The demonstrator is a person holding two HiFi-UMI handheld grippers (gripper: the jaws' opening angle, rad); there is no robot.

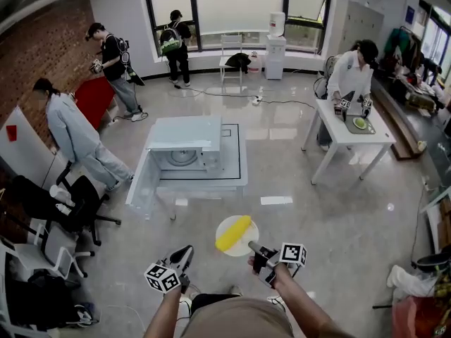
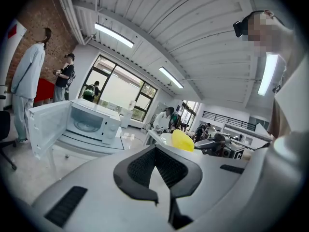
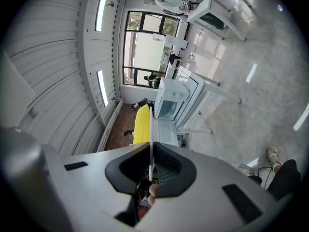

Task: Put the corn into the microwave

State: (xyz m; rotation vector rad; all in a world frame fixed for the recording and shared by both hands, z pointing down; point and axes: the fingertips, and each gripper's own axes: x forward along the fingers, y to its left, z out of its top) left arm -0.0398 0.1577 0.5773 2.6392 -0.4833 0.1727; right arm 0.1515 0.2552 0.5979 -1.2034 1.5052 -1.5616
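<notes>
Head view: the right gripper [image 1: 251,245] grips the plate [image 1: 224,225] by its rim. The corn [image 1: 233,233] lies on it, well apart from the open microwave [image 1: 184,150].
Left gripper view: the left gripper [image 2: 155,148] has its fingers together, with nothing between them.
Right gripper view: the fingers are clamped on the plate's edge.

No lettering, brand, number or sign is legible on anything in any of the views

Glossy grey floor [image 1: 338,210]. Brick wall [image 1: 49,41] at left. Tall windows [image 1: 239,5] at far end, daylight. White counter [image 1: 337,129] right. Ceiling strip lights [image 2: 114,35] on.
</notes>
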